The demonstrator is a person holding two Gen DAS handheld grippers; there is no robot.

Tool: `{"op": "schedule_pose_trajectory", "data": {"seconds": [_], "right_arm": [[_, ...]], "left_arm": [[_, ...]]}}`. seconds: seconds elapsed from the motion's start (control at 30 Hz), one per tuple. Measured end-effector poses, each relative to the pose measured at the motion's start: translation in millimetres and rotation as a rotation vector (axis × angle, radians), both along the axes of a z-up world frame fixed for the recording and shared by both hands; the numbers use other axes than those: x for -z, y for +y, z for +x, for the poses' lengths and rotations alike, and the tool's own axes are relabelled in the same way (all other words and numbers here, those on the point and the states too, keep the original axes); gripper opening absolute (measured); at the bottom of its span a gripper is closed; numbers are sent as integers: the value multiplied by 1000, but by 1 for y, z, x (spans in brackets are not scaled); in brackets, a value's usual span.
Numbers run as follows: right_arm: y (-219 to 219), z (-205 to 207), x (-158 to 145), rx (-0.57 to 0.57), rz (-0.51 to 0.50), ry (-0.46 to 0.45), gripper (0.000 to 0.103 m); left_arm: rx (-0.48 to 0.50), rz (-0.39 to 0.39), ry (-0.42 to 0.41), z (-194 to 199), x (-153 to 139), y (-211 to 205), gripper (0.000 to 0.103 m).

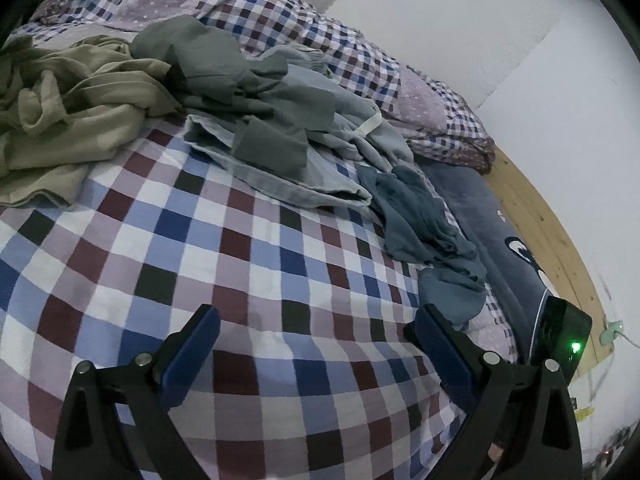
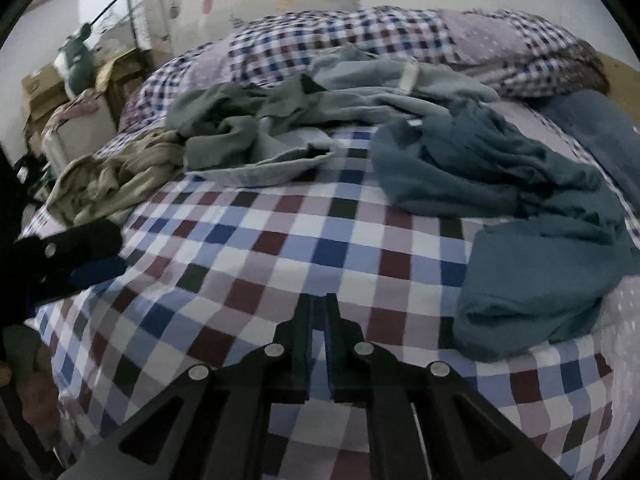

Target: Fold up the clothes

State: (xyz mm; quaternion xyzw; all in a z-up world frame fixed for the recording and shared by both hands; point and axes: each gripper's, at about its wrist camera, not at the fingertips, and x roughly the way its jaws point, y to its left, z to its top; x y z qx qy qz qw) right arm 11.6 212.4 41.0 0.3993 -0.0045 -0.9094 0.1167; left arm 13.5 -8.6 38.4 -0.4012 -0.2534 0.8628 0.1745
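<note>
bedroom: checkered bed (image 1: 248, 264), strewn clothes (image 1: 276, 128)

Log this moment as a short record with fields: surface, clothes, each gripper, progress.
surface: checked bedspread
clothes: beige garment, grey-green garment, light blue garment, teal garment, all crumpled and unfolded
left gripper: open, empty, above bare bedspread
right gripper: shut, nothing seen between the fingers, above bare bedspread beside the teal garment
progress: no garment folded yet
</note>
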Motion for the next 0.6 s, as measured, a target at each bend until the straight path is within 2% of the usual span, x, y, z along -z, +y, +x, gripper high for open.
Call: {"op": "schedule_pose_trajectory", "data": {"seconds": [0.03, 0.07, 0.1, 0.17, 0.4, 0.53, 0.6], "right_arm": [[3, 0, 0, 17, -2, 1, 9], [5, -1, 0, 35, -4, 5, 17], [6, -2, -1, 44, -7, 7, 31], [9, -2, -1, 59, -29, 15, 49], [-6, -6, -5, 49, -61, 43, 52], [-26, -7, -7, 6, -36, 76, 54], [-36, -6, -7, -15, -9, 101, 60]], "left_arm": [[-3, -1, -2, 0, 0, -2, 100], [-5, -4, -2, 1, 0, -3, 100], [-7, -8, -1, 1, -1, -5, 100], [-13, -21, 4, 3, -2, -8, 100], [-43, -67, 36, 9, -9, -27, 100], [-80, -45, 51, 9, -14, -46, 100], [-79, -42, 67, 10, -17, -50, 100]]}}
